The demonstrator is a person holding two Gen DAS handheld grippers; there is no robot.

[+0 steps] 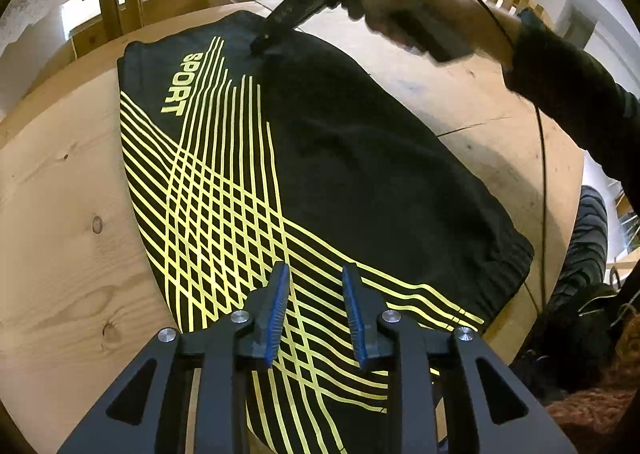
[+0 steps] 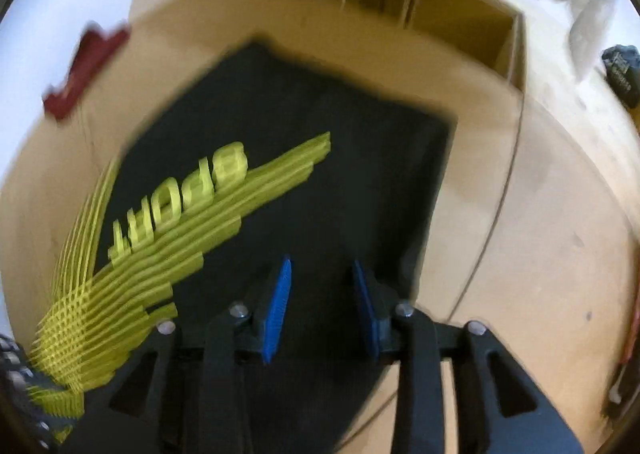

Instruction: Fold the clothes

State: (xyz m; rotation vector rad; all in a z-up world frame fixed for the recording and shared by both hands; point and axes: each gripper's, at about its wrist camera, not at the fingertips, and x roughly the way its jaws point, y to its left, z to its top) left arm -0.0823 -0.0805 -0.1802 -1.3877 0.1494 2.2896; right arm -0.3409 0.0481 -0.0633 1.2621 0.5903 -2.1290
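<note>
Black shorts (image 1: 340,157) with yellow crossing stripes and the word SPORT lie flat on a wooden table (image 1: 60,213). My left gripper (image 1: 316,274) is open, its blue pads just above the striped near end of the shorts. My right gripper (image 2: 322,268) is open over the plain black part of the shorts (image 2: 320,157); that view is motion-blurred. In the left wrist view the right gripper (image 1: 262,47) reaches down to the far edge of the shorts, held by a hand (image 1: 420,9).
A dark red object (image 2: 86,67) lies on the table beyond the shorts. A wooden chair (image 1: 116,1) stands past the far table edge. A cable (image 1: 542,157) hangs from the right gripper. A leg and shoe (image 1: 580,274) are at the right.
</note>
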